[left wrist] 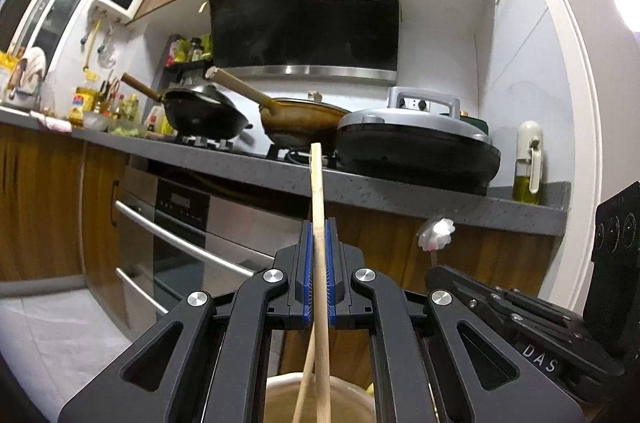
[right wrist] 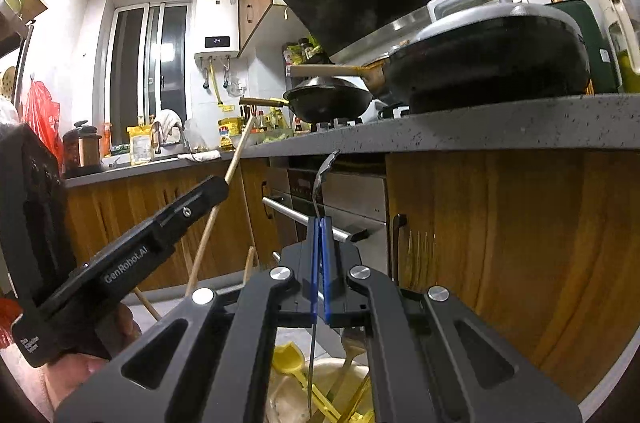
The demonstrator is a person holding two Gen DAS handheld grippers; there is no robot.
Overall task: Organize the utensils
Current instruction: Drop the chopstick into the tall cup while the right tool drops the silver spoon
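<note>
My left gripper [left wrist: 319, 225] is shut on a pair of wooden chopsticks [left wrist: 317, 183] that stand nearly upright; their lower ends spread apart over a beige utensil holder [left wrist: 280, 381]. In the right wrist view the left gripper [right wrist: 218, 185] shows at the left, with the chopsticks [right wrist: 236, 159] slanting through it. My right gripper [right wrist: 320, 223] is shut on a thin metal utensil [right wrist: 322, 179] with a curved head pointing up. Its handle hangs down over the holder [right wrist: 288, 395], which contains a yellow spoon [right wrist: 290, 363] and other utensils. The utensil's shiny head [left wrist: 436, 233] appears beside the right gripper [left wrist: 440, 273] in the left wrist view.
Ahead runs a grey countertop [left wrist: 400, 191] carrying a black wok [left wrist: 204, 113], a brown pan [left wrist: 300, 123], a lidded electric griddle [left wrist: 416, 147] and an oil bottle [left wrist: 528, 163]. Below are an oven [left wrist: 180, 223] and wooden cabinet doors [right wrist: 500, 243]. A hand [right wrist: 80, 375] holds the left gripper.
</note>
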